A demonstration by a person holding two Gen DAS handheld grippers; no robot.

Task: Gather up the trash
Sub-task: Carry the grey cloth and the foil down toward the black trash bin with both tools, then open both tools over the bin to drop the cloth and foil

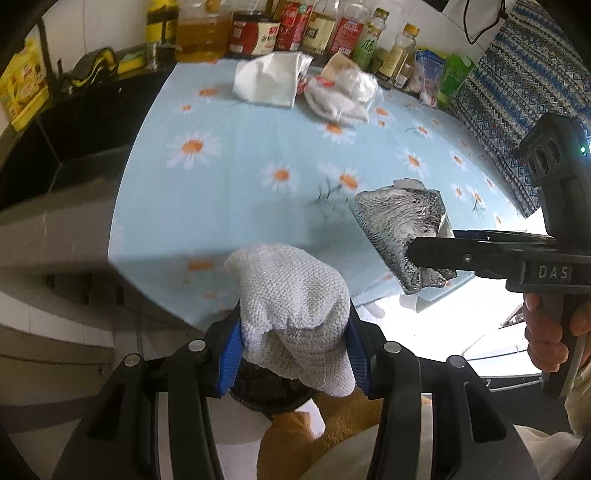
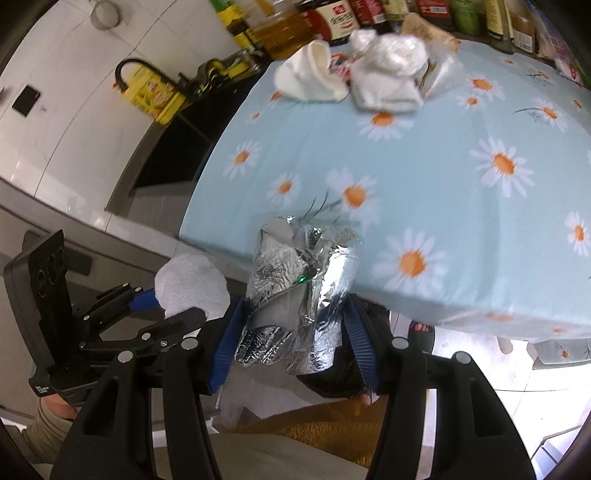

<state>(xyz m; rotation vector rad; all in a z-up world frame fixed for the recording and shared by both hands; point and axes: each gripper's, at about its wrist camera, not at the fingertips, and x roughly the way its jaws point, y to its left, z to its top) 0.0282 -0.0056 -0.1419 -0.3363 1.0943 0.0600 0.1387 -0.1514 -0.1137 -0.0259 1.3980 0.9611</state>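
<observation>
Trash, two pieces held, more lying on the worktop (image 1: 229,177).

Left: our left tool (image 1: 293,354) is clamped on a crumpled white paper towel (image 1: 291,310), its blue pads (image 1: 231,363) pressing on both sides. We hold the wad just off the near edge of the worktop, above the person's orange clothing (image 1: 343,424). In the right wrist view the same wad (image 2: 192,286) sits beside the foil bag, apart from it.

Middle: a daisy-print blue cloth covers the worktop. Toward its far side lie a white tissue (image 1: 267,79), a folded white cloth (image 1: 336,101) and clear crumpled plastic (image 1: 356,83), close together, some touching. Behind them stands a row of bottles and jars (image 1: 295,29) against the wall. A dark sink (image 1: 48,147) lies left of the worktop, with a yellow carton (image 1: 24,85) beside it.

Right: our right tool (image 2: 295,338) is clamped on a crumpled silver foil bag (image 2: 303,280), blue pads (image 2: 356,341) against either side. The bag hangs over the worktop's near edge. A bare hand (image 1: 550,339) grips this tool's handle. A patterned blue fabric (image 1: 517,88) hangs at the far right.
</observation>
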